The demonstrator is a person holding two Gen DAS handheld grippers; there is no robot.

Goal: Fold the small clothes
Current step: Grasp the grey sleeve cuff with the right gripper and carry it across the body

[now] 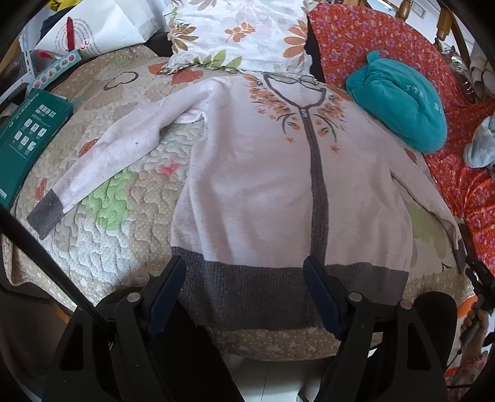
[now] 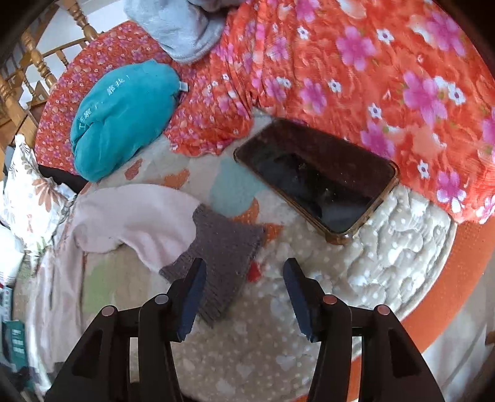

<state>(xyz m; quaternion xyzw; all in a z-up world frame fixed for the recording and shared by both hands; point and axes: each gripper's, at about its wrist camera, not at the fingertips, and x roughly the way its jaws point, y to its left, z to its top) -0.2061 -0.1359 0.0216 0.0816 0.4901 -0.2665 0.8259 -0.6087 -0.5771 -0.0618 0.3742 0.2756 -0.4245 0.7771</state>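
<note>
The left gripper (image 1: pixel 244 269) stands with its two dark-padded fingers wide apart, poised over the grey ribbed hem of one pale pink fleece cardigan (image 1: pixel 263 185); whether the pads touch the hem cannot be told, and nothing is pinched between them. The right gripper (image 2: pixel 244 272) has its jaws parted about halfway, holding nothing. Its left finger (image 2: pixel 193 297) overlaps the edge of one grey knitted cuff (image 2: pixel 222 263) of the cardigan's sleeve; the gap between the fingers lies mostly over bare quilt.

The cardigan is the landmark. It lies flat, front up, on one beige quilted bedspread with heart and leaf patches (image 1: pixel 117 222), with a grey zip band down the middle and orange flower embroidery around the neck. Both sleeves are spread outward, two grey cuffs in all, one at each side. Beyond its collar lies one white pillow printed with orange flowers (image 1: pixel 235 31). Beside its shoulder sits one teal plush cushion (image 1: pixel 399 102). Just beyond the sleeve cuff near the right gripper rests one black smartphone in a clear case (image 2: pixel 318 176), screen up, its far edge meeting one orange blanket with pink flowers (image 2: pixel 371 62). On that blanket lies one pale grey-blue cloth bundle (image 2: pixel 185 27). Past the opposite sleeve sits one dark green printed box (image 1: pixel 27 136).
</note>
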